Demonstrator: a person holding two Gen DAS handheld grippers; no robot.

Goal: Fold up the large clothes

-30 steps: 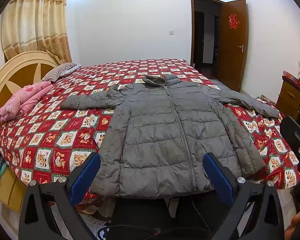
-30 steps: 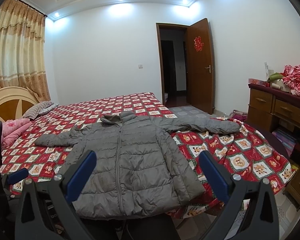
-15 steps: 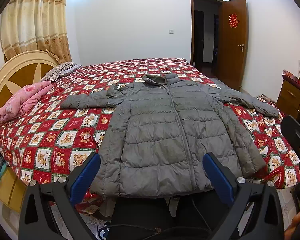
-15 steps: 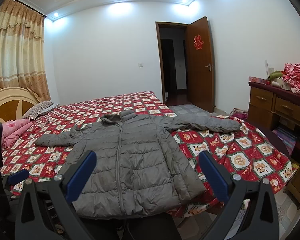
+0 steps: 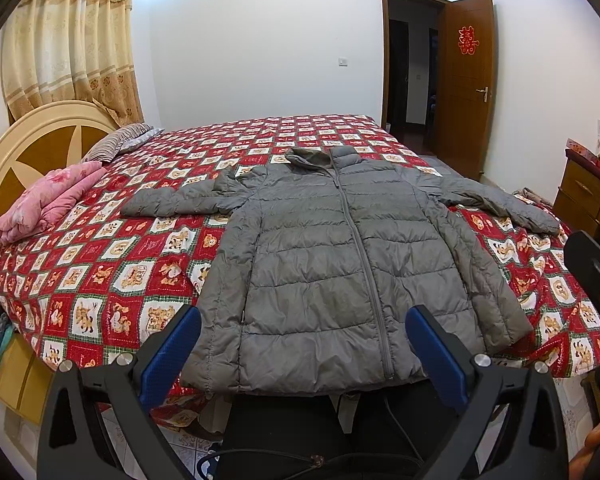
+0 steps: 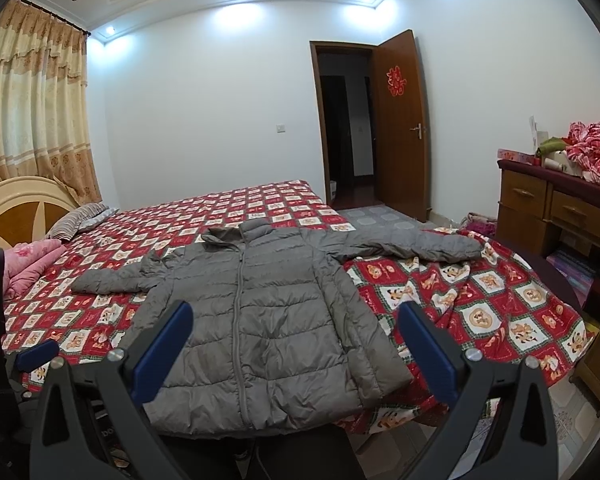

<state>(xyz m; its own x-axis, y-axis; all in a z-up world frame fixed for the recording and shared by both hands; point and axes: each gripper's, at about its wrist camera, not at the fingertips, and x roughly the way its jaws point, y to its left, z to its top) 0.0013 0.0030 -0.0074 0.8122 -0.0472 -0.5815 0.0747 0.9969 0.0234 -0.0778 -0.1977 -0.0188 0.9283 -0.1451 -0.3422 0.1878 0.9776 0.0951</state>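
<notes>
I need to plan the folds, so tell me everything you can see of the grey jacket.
The grey jacket is a quilted, puffy-looking piece with a stand-up collar, zipped shut. It lies flat, front up, on the red patterned bedspread, both sleeves spread sideways, hem at the near bed edge. Neither open gripper touches it.

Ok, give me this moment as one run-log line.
phase: pre-grasp | jacket: flat on bed, zipped, sleeves spread, unfolded | left tool: open, empty | right tool: open, empty | contact: none
</notes>
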